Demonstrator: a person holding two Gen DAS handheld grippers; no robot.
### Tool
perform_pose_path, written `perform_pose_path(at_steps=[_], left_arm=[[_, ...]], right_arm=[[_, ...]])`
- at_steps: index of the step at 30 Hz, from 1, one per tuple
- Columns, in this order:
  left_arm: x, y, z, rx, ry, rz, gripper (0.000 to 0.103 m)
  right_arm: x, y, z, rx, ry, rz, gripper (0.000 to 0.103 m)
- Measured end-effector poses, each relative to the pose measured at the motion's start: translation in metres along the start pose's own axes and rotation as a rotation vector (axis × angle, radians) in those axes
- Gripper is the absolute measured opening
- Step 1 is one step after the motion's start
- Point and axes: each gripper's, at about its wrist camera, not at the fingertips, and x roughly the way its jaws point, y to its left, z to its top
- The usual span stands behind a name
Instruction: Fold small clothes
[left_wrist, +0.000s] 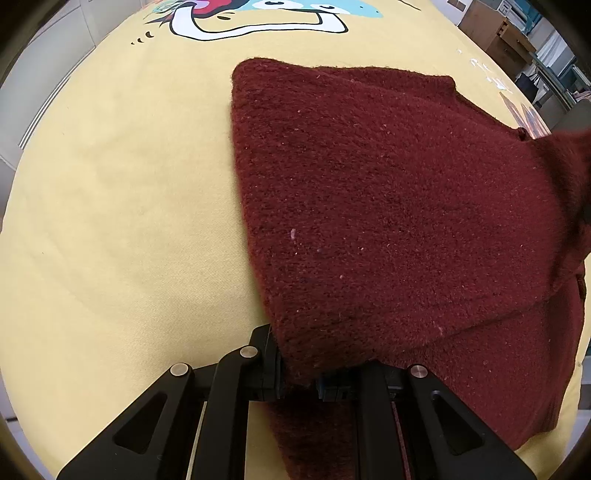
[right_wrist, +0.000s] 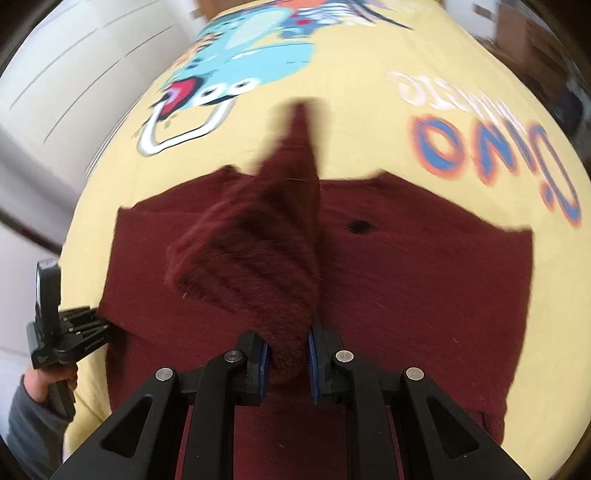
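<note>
A dark red knit sweater (left_wrist: 388, 206) lies spread on a yellow printed cloth (left_wrist: 110, 221). My left gripper (left_wrist: 301, 382) is shut on the sweater's near left edge, low against the cloth. In the right wrist view the sweater (right_wrist: 424, 280) fills the middle. My right gripper (right_wrist: 288, 363) is shut on a bunched sleeve (right_wrist: 258, 251) of the sweater, which stands lifted above the body with its tip pointing away. The left gripper (right_wrist: 99, 325) shows at the left edge of that view, at the sweater's side, held by a person's hand (right_wrist: 55, 376).
The yellow cloth (right_wrist: 351, 122) carries a cartoon dinosaur print (right_wrist: 240, 66) and large lettering (right_wrist: 498, 155) beyond the sweater. Pale cabinets (left_wrist: 44, 66) stand to the left and brown cardboard boxes (left_wrist: 495, 33) at the far right. The right wrist view is blurred by motion.
</note>
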Motion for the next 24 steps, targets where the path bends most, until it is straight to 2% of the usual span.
perform_pose_path(at_steps=[5, 8, 12, 18, 22, 24], left_arm=[[0.001, -0.003, 0.001, 0.014, 0.005, 0.020, 0.011], [0.001, -0.005, 0.002, 0.021, 0.008, 0.031, 0.011], [0.002, -0.006, 0.004, 0.026, 0.011, 0.037, 0.011], [0.000, -0.009, 0.000, 0.037, 0.015, 0.050, 0.011], [0.000, -0.010, -0.002, 0.038, 0.015, 0.052, 0.011], [-0.002, -0.011, -0.003, 0.039, 0.015, 0.055, 0.011]], right_arm=[[0.003, -0.040, -0.026, 0.114, 0.041, 0.037, 0.017], [0.013, -0.054, -0.042, 0.152, 0.065, 0.015, 0.024], [0.012, -0.071, -0.057, 0.182, 0.076, -0.048, 0.050], [-0.013, -0.094, -0.067, 0.200, 0.066, -0.078, 0.056], [-0.035, -0.099, -0.053, 0.223, 0.003, -0.056, 0.072], [-0.035, -0.099, -0.043, 0.213, 0.009, -0.078, 0.076]])
